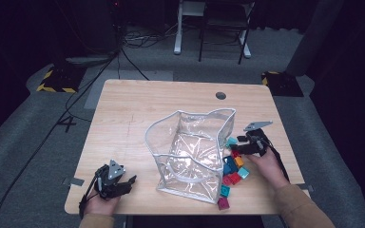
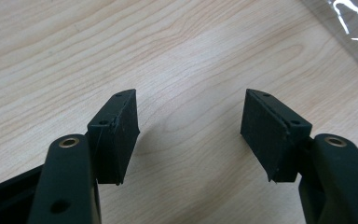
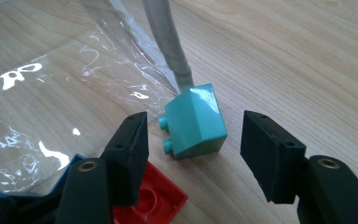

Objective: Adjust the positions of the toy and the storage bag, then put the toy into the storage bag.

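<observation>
A clear plastic bag (image 1: 190,152) with grey trim stands open in the middle of the wooden table (image 1: 138,109). Coloured toy bricks (image 1: 233,172) lie in a heap against its right side. My right gripper (image 1: 240,145) is low over that heap and open; in the right gripper view (image 3: 193,140) a teal brick (image 3: 196,122) lies on its side between the jaws, clear of both pads, beside the bag's grey edge (image 3: 168,42). A red brick (image 3: 154,201) lies under the left jaw. My left gripper (image 1: 129,183) is at the front left, open (image 2: 191,135) over bare wood.
A magenta brick (image 1: 223,203) lies nearest the front edge, apart from the heap. A round cable hole (image 1: 221,95) sits at the back of the table. A corner of the bag (image 2: 349,28) is at the upper right of the left gripper view.
</observation>
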`<action>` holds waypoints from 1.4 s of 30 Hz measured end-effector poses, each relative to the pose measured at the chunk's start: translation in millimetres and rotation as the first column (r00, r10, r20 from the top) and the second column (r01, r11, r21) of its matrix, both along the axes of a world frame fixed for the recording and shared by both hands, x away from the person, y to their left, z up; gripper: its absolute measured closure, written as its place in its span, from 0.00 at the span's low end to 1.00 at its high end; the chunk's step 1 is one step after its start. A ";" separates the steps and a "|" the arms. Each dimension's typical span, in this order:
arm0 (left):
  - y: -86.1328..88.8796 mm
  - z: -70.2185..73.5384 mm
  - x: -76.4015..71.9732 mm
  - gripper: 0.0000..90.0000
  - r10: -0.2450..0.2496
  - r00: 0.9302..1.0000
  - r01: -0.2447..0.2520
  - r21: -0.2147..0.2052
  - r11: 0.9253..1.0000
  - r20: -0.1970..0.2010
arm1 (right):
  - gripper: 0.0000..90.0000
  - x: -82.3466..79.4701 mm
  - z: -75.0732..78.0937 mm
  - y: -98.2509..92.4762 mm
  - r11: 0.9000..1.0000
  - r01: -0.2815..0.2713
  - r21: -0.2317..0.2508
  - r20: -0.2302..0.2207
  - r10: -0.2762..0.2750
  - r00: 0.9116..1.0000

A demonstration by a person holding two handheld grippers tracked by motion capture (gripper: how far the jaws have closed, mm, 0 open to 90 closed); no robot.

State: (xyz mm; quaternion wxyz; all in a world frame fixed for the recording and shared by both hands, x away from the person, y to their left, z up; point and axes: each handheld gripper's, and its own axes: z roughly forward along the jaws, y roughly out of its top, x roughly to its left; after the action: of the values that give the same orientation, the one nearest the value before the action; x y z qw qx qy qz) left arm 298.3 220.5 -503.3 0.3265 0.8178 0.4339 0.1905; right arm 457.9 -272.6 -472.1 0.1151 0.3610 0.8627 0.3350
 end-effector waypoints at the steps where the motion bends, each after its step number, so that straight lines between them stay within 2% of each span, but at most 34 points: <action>1: 0.6 -0.5 0.6 0.41 0.004 1.000 -0.004 -0.007 1.000 0.002 | 0.47 1.4 -2.0 1.7 1.000 -0.001 -0.006 -0.001 0.001 1.000; 6: 1.9 -2.9 4.1 0.39 0.017 1.000 -0.017 -0.043 0.999 -0.007 | 0.49 6.2 -10.2 12.4 0.999 -0.010 -0.037 -0.005 0.010 1.000; 9: 2.6 -2.9 6.2 0.36 0.026 0.999 -0.027 -0.050 0.998 -0.021 | 0.57 6.8 -13.4 16.5 0.997 -0.014 -0.076 0.000 0.014 1.000; 11: 2.1 -3.0 6.7 0.35 0.031 0.999 -0.032 -0.051 0.998 -0.022 | 0.62 6.5 -13.1 16.8 0.997 -0.022 -0.076 0.006 0.023 1.000; 13: 1.9 -3.1 7.1 0.34 0.033 0.999 -0.034 -0.050 0.998 -0.022 | 0.63 5.5 -12.4 17.1 0.996 -0.020 -0.092 0.017 0.022 1.000; 18: 1.4 -3.2 7.6 0.33 0.038 0.999 -0.039 -0.053 0.998 -0.023 | 0.63 4.7 -11.7 15.5 0.995 -0.021 -0.095 0.017 0.022 1.000; 29: 1.3 -3.1 8.5 0.33 0.037 0.999 -0.038 -0.051 0.998 -0.024 | 0.63 -8.0 11.1 4.1 0.999 -0.026 -0.026 0.039 0.027 0.999; 34: 0.9 -3.2 9.8 0.32 0.038 0.999 -0.039 -0.052 0.998 -0.026 | 0.63 -15.1 25.6 -4.9 0.999 -0.017 0.048 0.034 0.016 0.999; 37: 2.4 -3.1 12.2 0.30 0.017 0.999 -0.018 -0.050 0.999 -0.031 | 0.63 -19.9 37.0 -10.3 0.995 -0.015 0.096 0.028 0.012 1.000; 42: 5.0 -3.1 16.2 0.29 0.027 0.999 -0.028 -0.047 0.998 -0.030 | 0.63 -30.5 59.0 -15.1 0.990 -0.025 0.140 0.044 0.019 0.999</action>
State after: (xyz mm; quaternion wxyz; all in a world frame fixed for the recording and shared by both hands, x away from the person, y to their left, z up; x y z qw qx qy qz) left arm 314.5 225.6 -506.4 0.3369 0.8065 0.4543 0.1724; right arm 427.3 -287.7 -413.1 0.1039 0.3513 0.8383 0.4038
